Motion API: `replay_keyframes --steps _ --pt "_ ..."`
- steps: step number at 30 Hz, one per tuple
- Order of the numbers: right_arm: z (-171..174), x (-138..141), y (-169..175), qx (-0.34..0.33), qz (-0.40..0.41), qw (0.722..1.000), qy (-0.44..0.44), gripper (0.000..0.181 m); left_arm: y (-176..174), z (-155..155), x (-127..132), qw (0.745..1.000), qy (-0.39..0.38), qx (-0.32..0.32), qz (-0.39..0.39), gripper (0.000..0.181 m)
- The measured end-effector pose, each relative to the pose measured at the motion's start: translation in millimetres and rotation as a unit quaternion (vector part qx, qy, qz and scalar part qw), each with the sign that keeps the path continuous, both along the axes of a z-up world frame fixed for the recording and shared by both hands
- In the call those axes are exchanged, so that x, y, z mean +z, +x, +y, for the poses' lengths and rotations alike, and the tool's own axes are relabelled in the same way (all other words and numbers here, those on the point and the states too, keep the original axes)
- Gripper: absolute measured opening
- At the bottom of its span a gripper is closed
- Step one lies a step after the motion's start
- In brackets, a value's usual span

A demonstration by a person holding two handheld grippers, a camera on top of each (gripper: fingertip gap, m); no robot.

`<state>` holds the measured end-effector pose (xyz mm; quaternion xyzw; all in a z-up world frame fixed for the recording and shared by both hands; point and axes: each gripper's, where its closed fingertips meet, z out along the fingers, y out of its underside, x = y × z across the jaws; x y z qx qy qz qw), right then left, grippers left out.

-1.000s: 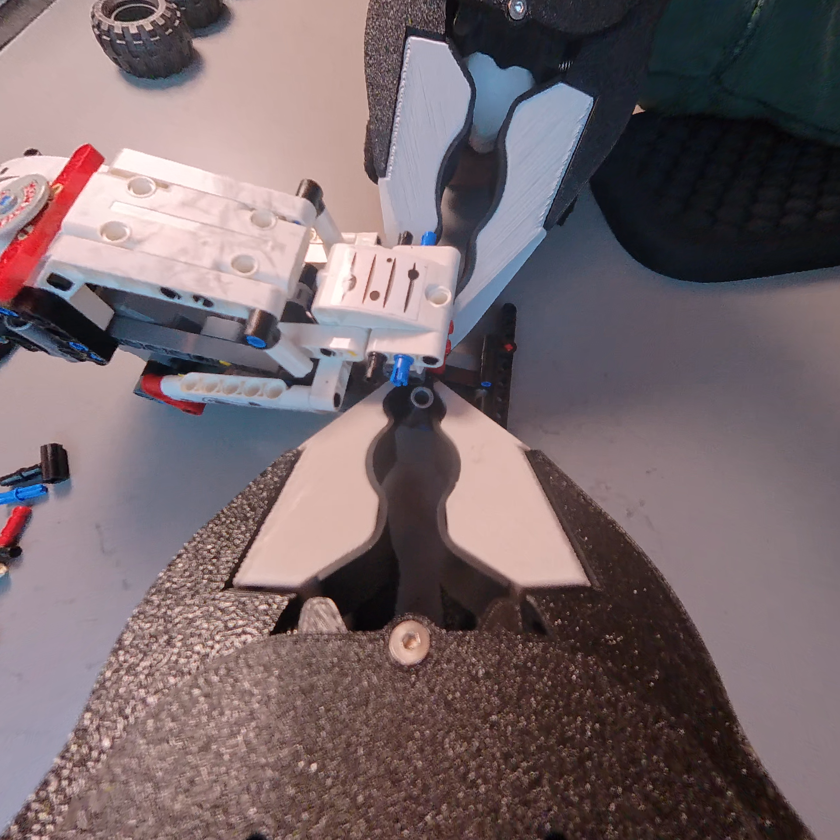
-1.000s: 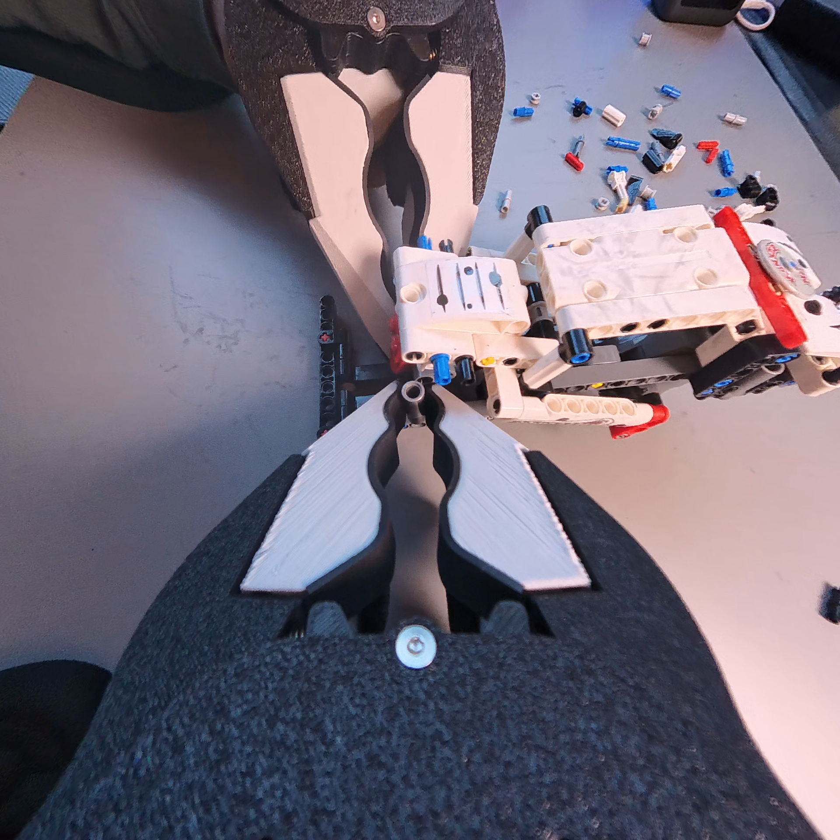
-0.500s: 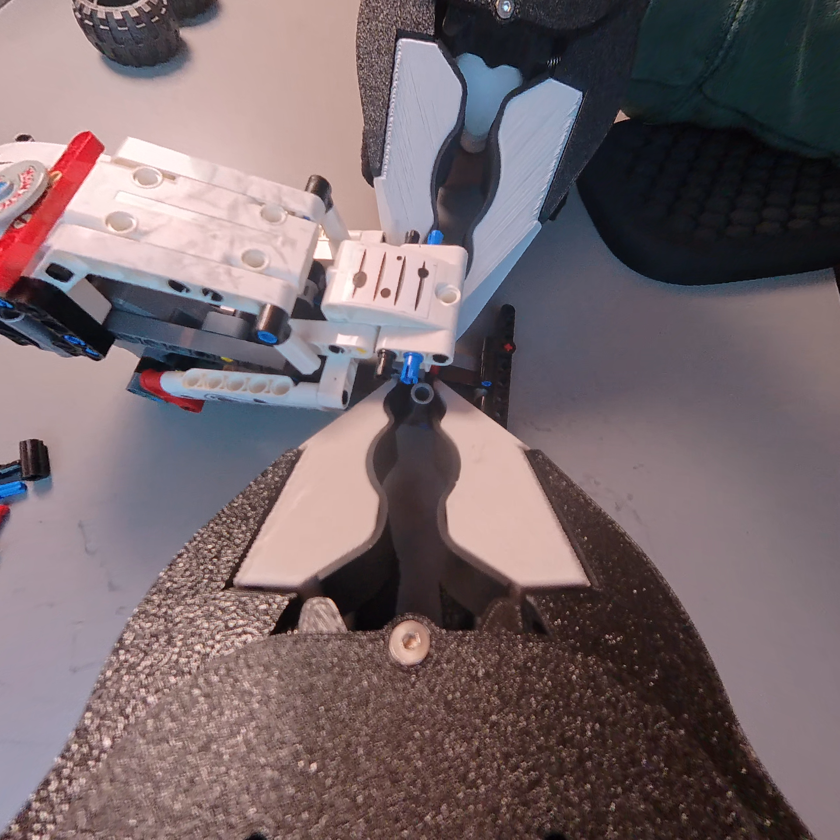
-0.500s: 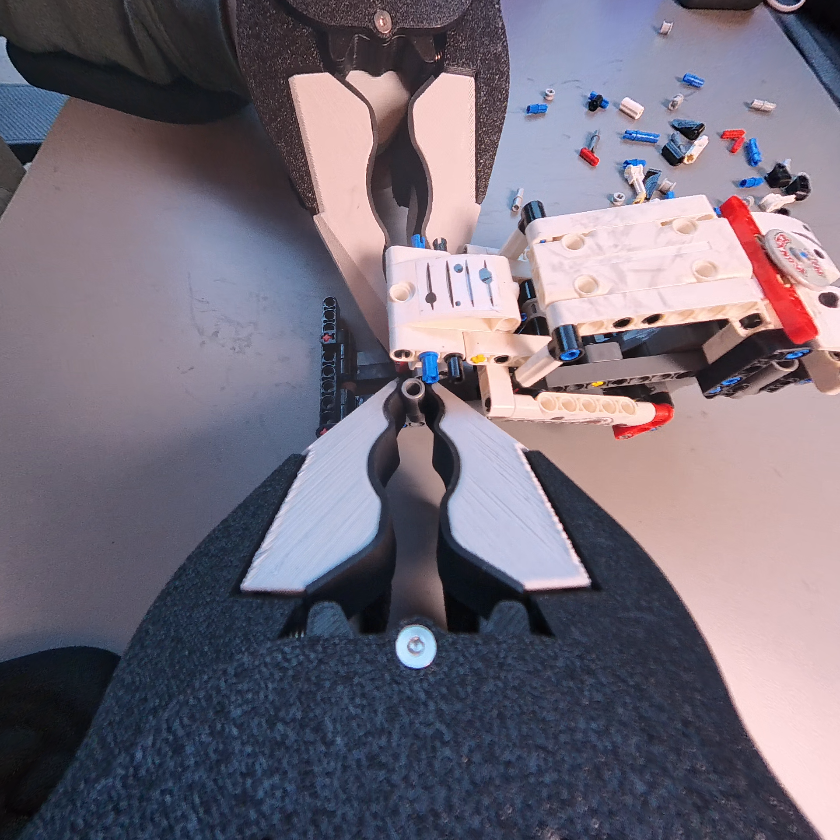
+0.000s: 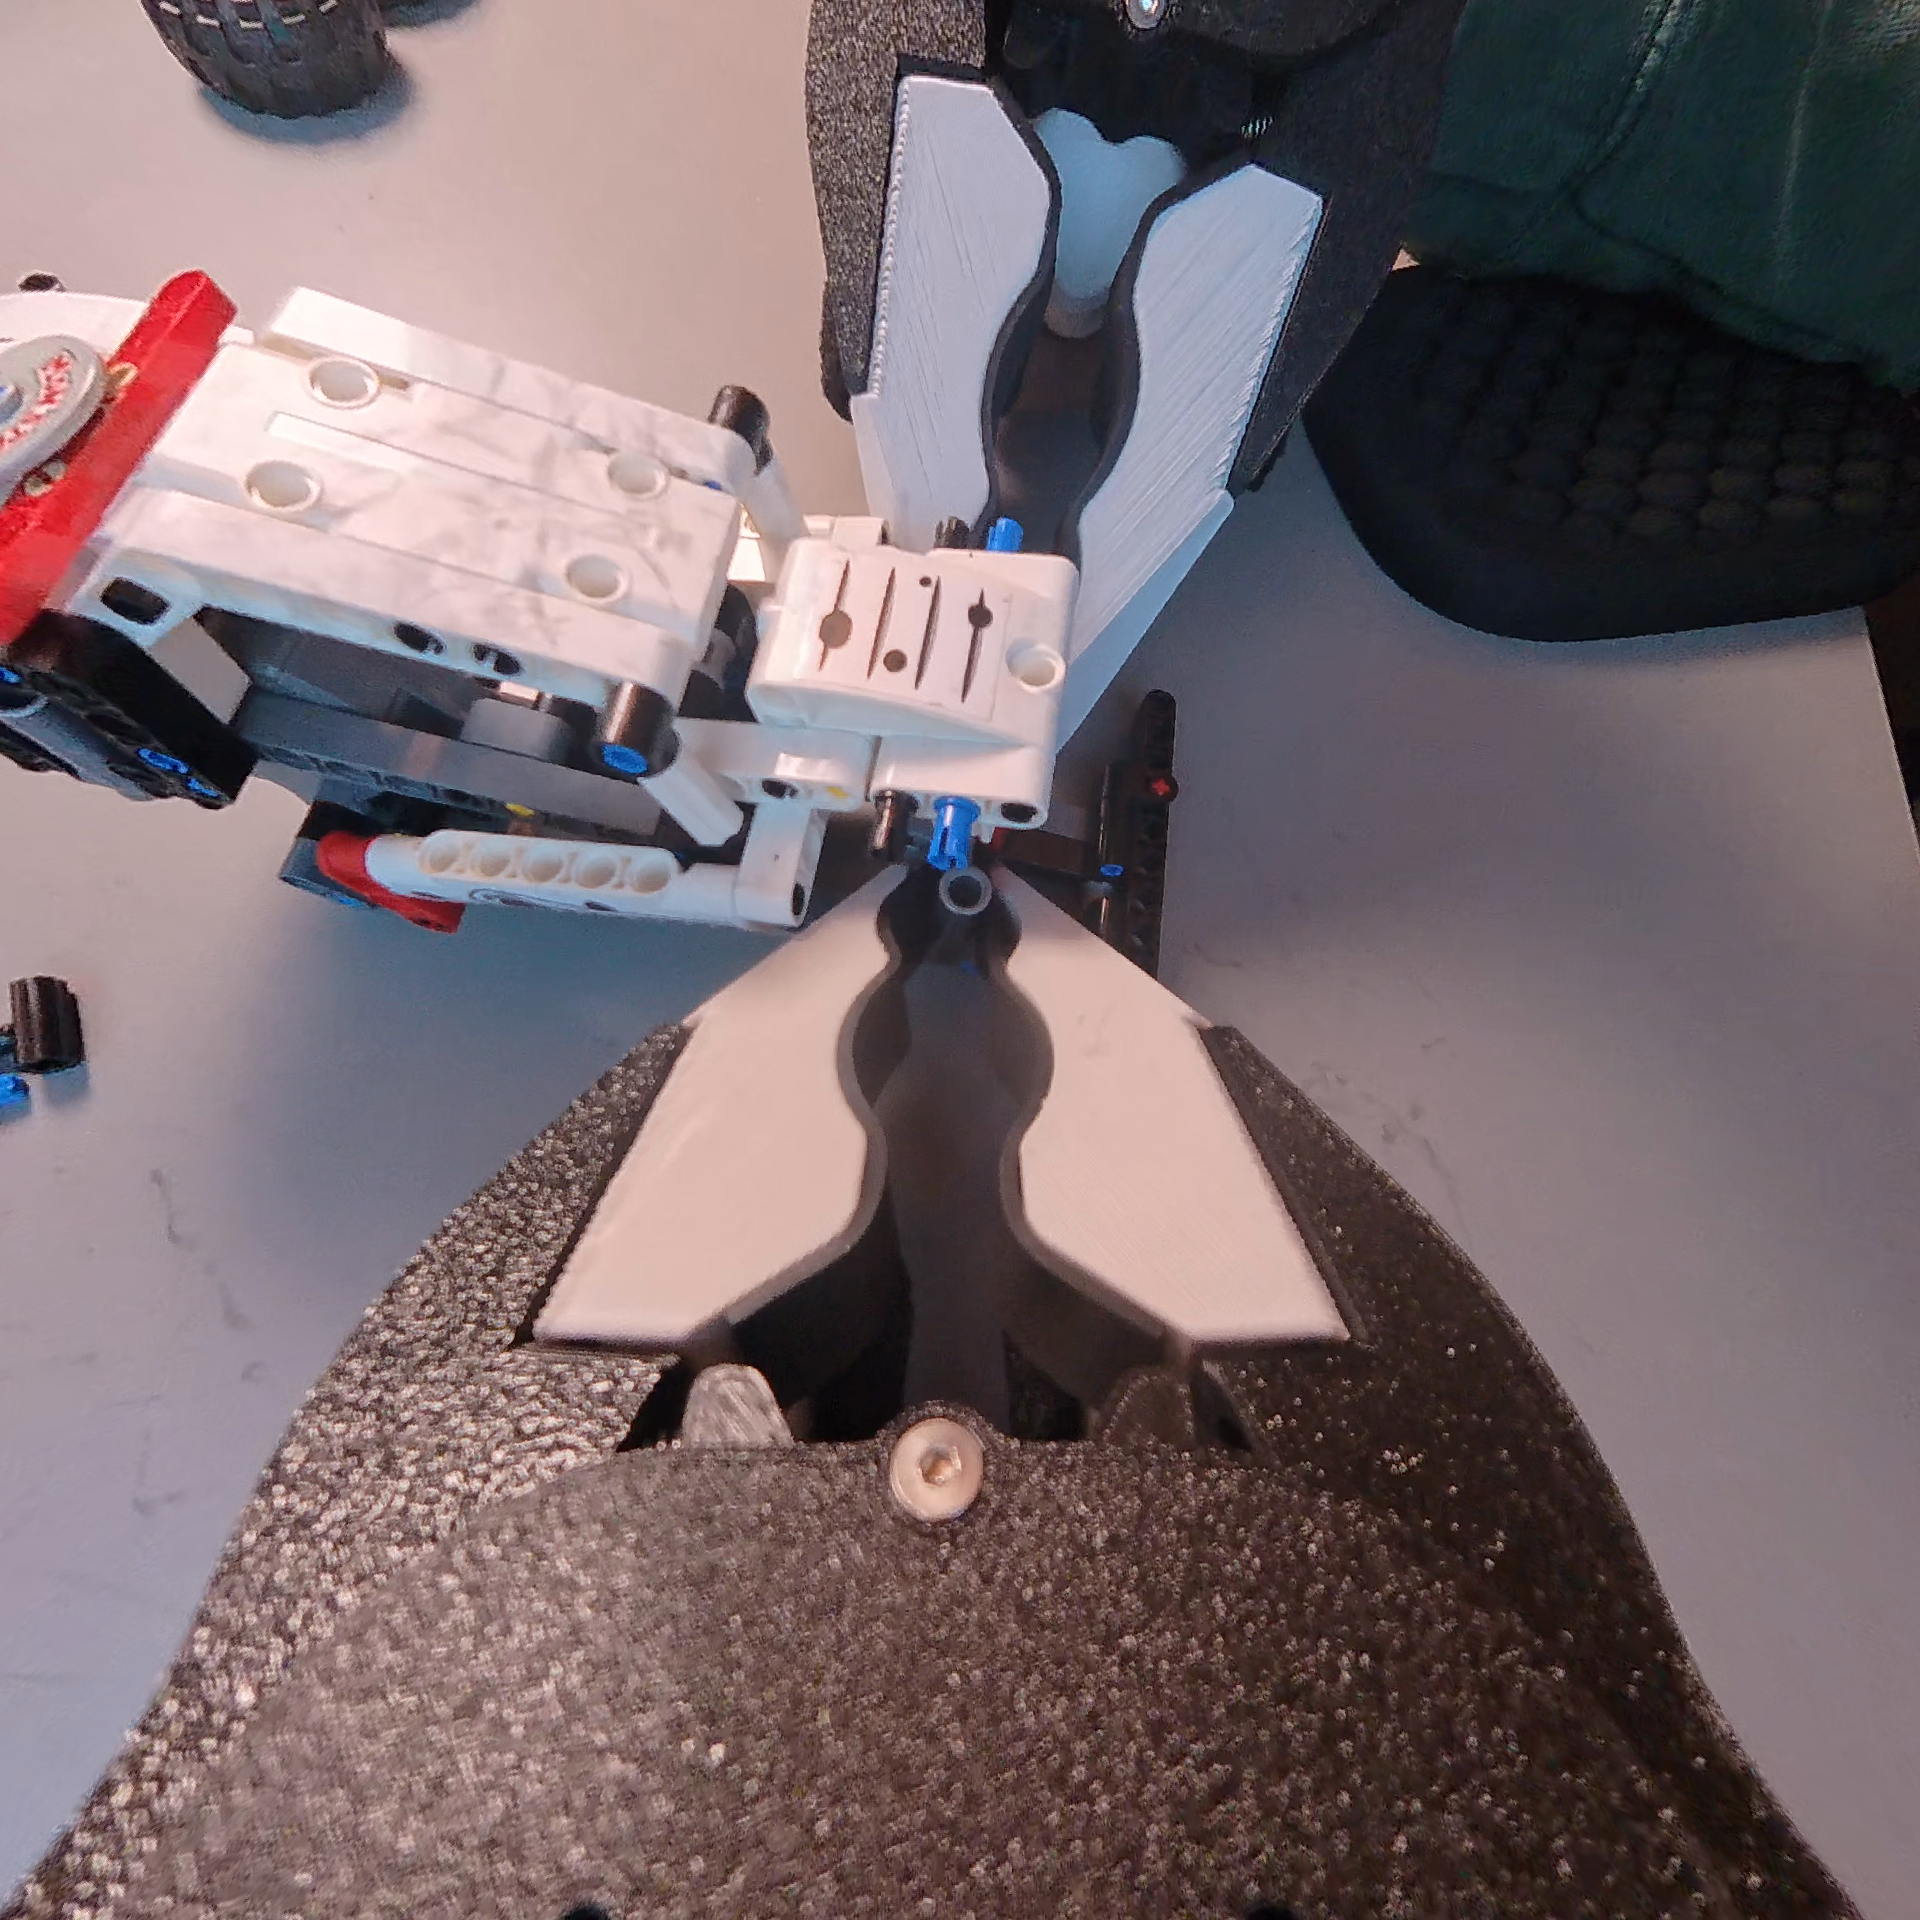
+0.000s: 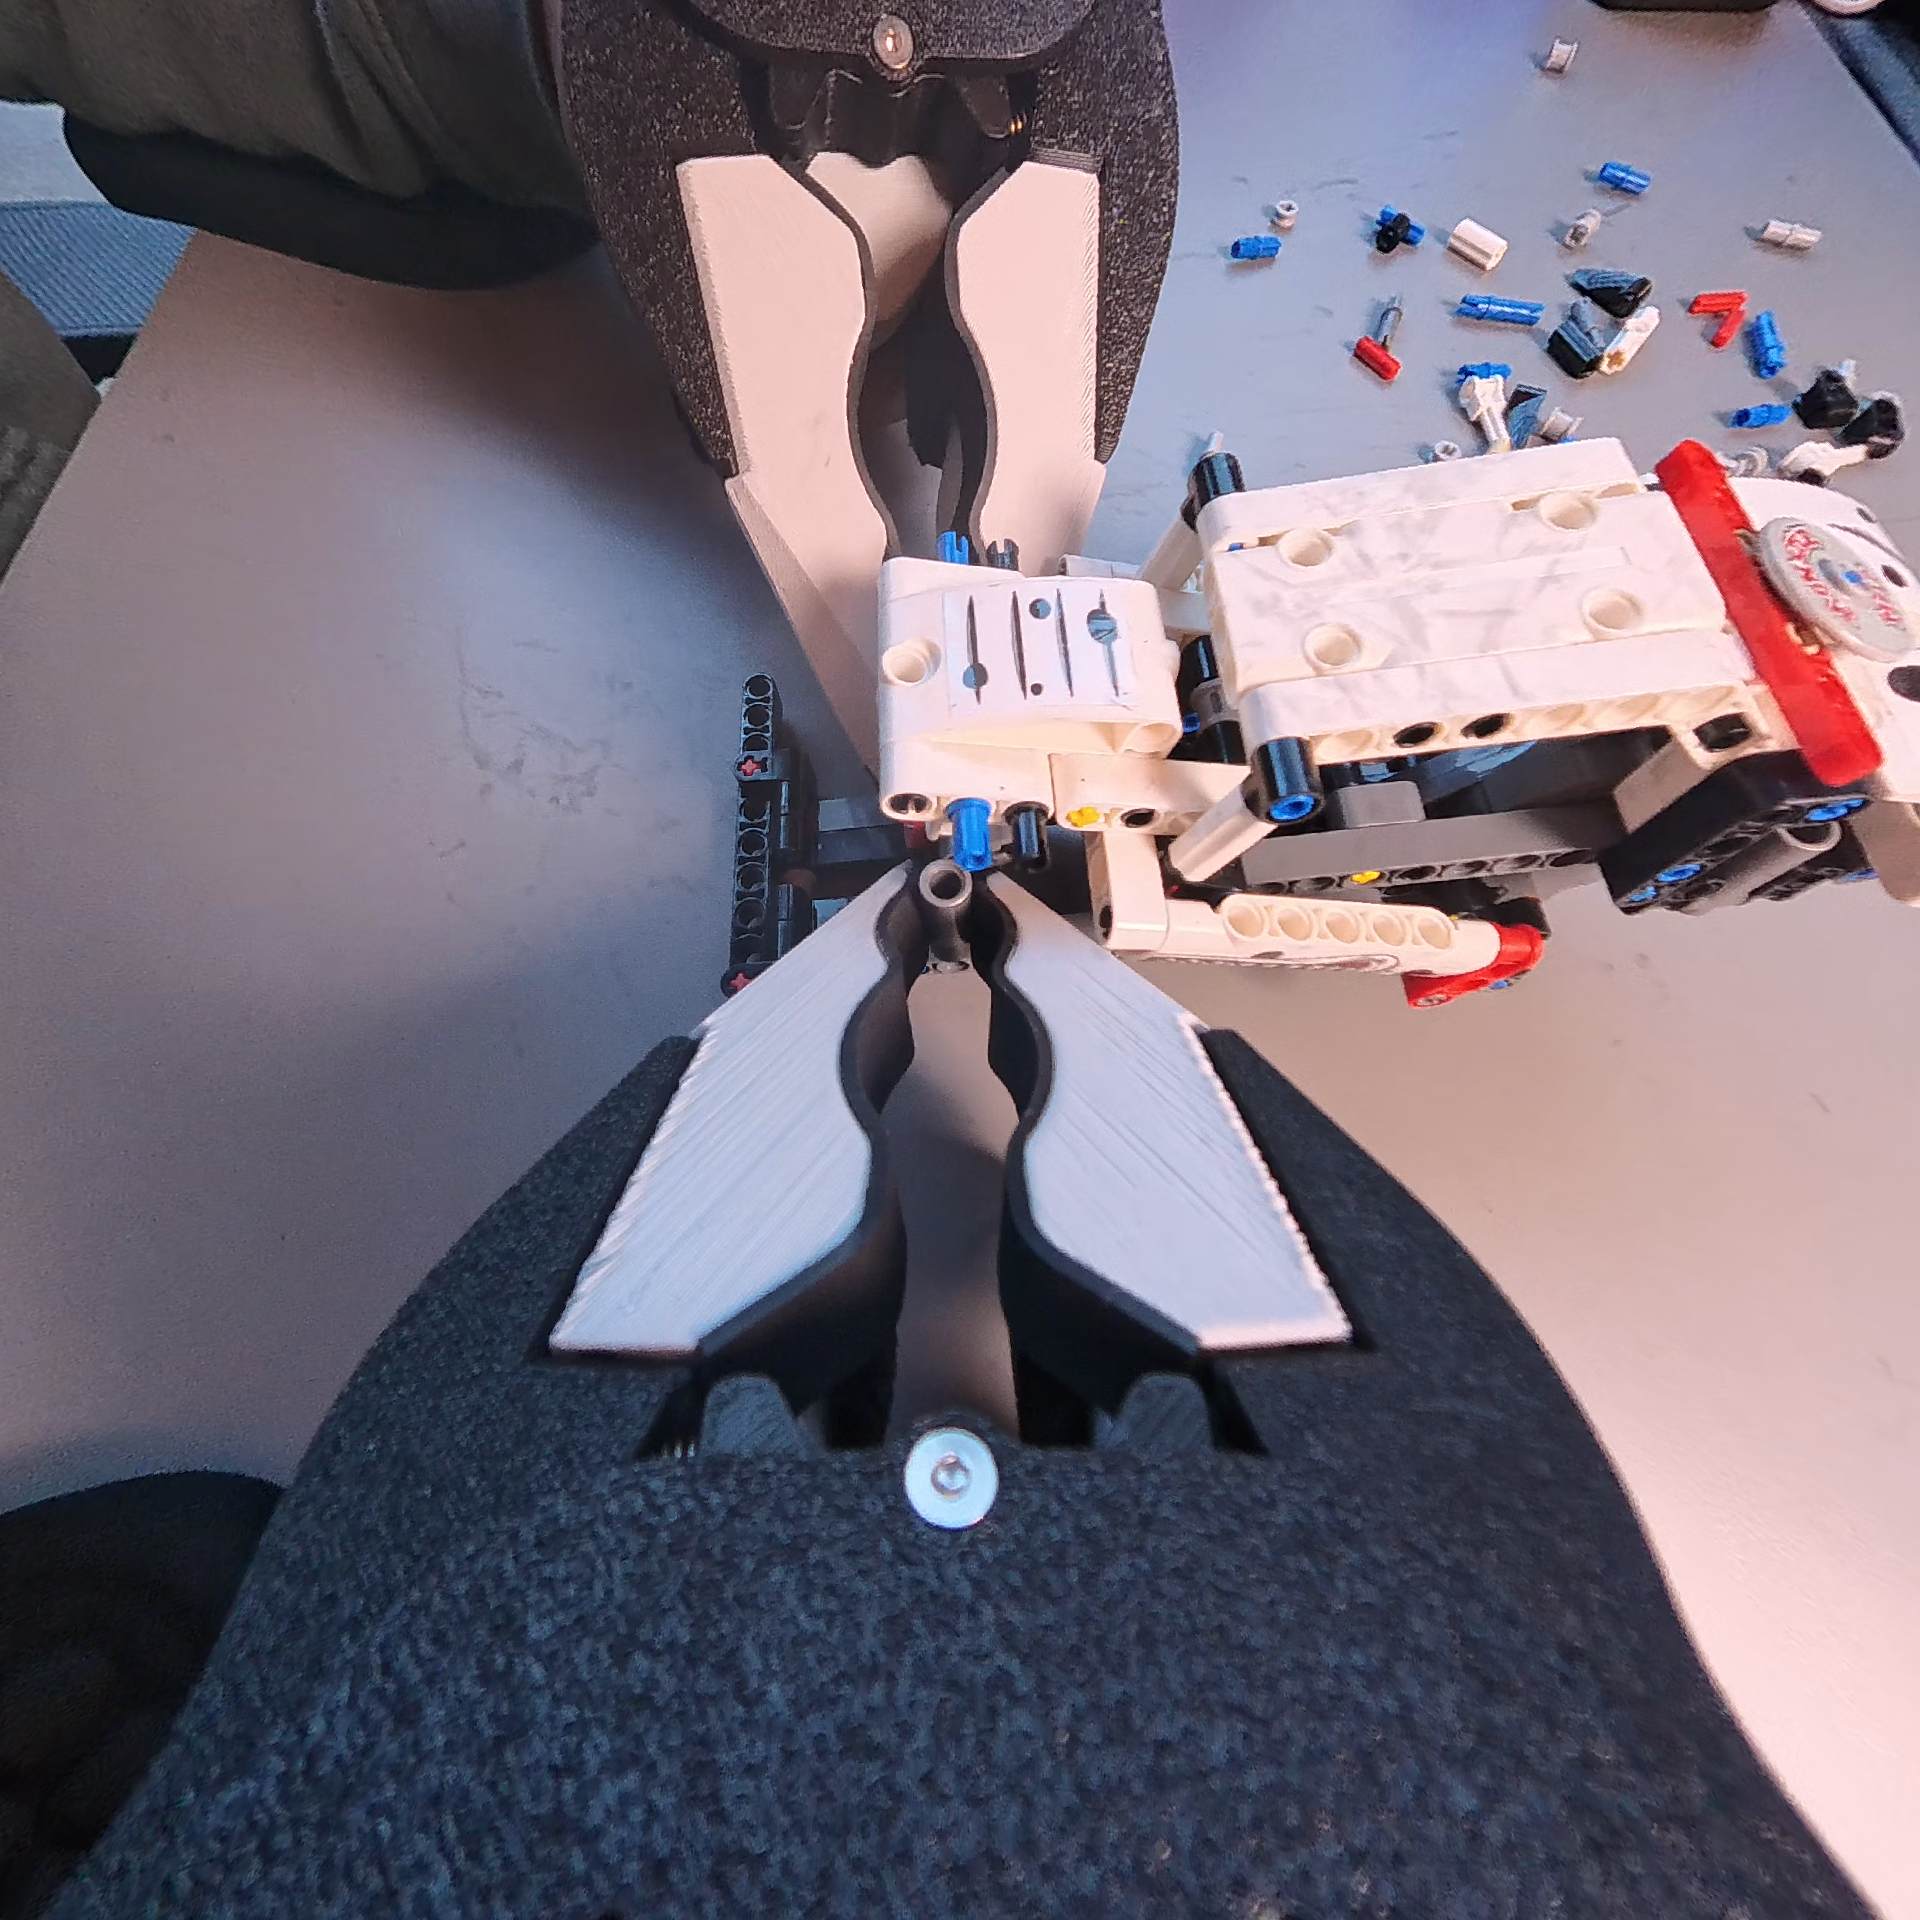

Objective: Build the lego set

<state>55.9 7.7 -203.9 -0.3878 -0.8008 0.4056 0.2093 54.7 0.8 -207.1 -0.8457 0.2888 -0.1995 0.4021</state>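
Observation:
The white, red and black lego vehicle (image 5: 436, 582) lies on the grey table, its white front block (image 5: 914, 644) between my two grippers. My left gripper (image 5: 961, 899) is shut on a small grey connector (image 5: 966, 891), held just below a blue pin (image 5: 948, 826) on the block's near side. My right gripper (image 6: 945, 899) is shut on a like grey connector (image 6: 943, 885), just below a blue pin (image 6: 968, 826) on the opposite side. Each gripper shows at the top of the other's view, the right (image 5: 997, 535) and the left (image 6: 966, 545); the block hides their connectors there.
A black holed beam (image 5: 1138, 810) sits at the vehicle's front end (image 6: 764, 821). Black tyres (image 5: 281, 52) lie far left. Several loose small pieces (image 6: 1600, 322) lie beyond the vehicle. A dark padded object (image 5: 1610, 468) and a green sleeve (image 5: 1662, 156) lie behind the right gripper. My left and right fingertips are right by each other.
The vehicle's front block has shifted sideways, so each blue pin now sits closer above the grey connector facing it. Both grippers stay shut.

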Motion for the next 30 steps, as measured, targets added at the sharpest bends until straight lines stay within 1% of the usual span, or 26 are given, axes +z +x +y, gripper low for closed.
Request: replay_keyframes --steps 8,12,17,19,22,30 --pt "-2.0 0.1 0.4 0.003 0.000 1.000 -0.001 0.007 -0.5 -2.7 -0.1 1.000 0.000 0.001 -0.002 0.009" --pt "-1.3 0.7 -0.7 -0.008 0.006 1.000 0.006 0.007 -1.0 -3.0 0.4 1.000 0.004 0.010 0.003 0.008" --pt "1.3 1.5 -1.7 -0.021 0.018 0.999 0.020 0.011 2.8 -4.2 4.0 1.000 0.006 0.012 0.001 0.020" --pt "0.6 2.7 -1.3 -0.020 0.024 0.999 0.022 0.011 3.5 -1.0 6.0 1.000 0.018 0.019 0.010 0.018" --pt "0.6 2.8 -1.2 -0.020 0.026 0.999 0.024 0.009 2.1 1.4 4.3 0.999 0.022 0.023 0.018 0.009" --pt "-1.9 1.6 0.6 -0.008 0.016 1.000 0.014 0.007 1.4 -0.9 2.9 1.000 0.015 0.016 0.018 0.007"
